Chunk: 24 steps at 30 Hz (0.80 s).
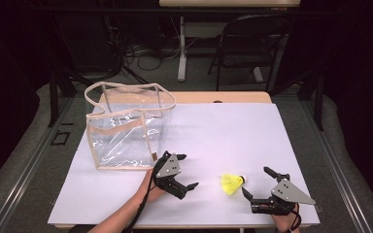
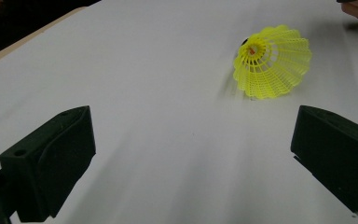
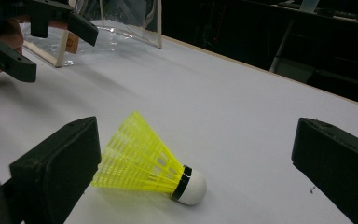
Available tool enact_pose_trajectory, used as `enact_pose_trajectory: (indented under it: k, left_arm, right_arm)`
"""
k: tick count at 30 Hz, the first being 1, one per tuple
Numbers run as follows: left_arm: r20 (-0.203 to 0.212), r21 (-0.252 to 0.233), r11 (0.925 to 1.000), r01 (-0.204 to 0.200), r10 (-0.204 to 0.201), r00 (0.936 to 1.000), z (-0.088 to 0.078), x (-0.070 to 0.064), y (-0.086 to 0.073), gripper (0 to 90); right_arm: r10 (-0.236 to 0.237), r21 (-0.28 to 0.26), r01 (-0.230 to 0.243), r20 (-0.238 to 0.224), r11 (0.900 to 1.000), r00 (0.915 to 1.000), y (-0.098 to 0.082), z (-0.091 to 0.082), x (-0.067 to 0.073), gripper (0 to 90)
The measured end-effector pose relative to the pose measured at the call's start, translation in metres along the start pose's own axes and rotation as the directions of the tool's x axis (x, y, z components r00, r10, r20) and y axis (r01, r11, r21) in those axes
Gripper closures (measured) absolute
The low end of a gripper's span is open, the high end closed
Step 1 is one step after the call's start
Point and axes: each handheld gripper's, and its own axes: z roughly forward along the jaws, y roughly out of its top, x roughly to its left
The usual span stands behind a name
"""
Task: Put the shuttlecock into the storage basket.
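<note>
A: Where is the shuttlecock [image 1: 232, 183] found?

B: It is laid on its side on the white table [image 1: 223, 131], toward the near edge and right of the middle. In the right gripper view its white cork tip, ringed by a black band, is seen pointing toward the table's right edge, and the yellow skirt is spread toward the left.

A: How is the right gripper [image 1: 258, 183] held?

B: It is held near the near right corner, just beside the shuttlecock. Its jaws are spread wide, and nothing is gripped between them; the shuttlecock is seen lying ahead of them, close to one jaw but not touched.

A: And the left gripper [image 1: 186, 172]?

B: It is held near the middle of the near edge, with its jaws also parted wide and empty. The shuttlecock is seen well ahead of it in the left gripper view.

A: What else is carried by the table?

B: A clear plastic bag [image 1: 124, 127] with beige trim is stood open near the far left corner, just behind the left gripper.
</note>
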Motion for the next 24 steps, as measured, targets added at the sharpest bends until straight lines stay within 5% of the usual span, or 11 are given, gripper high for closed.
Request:
enact_pose_trajectory:
  k: [24]
  left_arm:
    - [0.08,0.039,0.9983,-0.043,0.04,0.996,0.034,-0.004,0.02,0.0]
  right_arm:
    - [0.002,0.001,-0.002,-0.002,1.0,1.0,0.0,0.0,0.0,0.9]
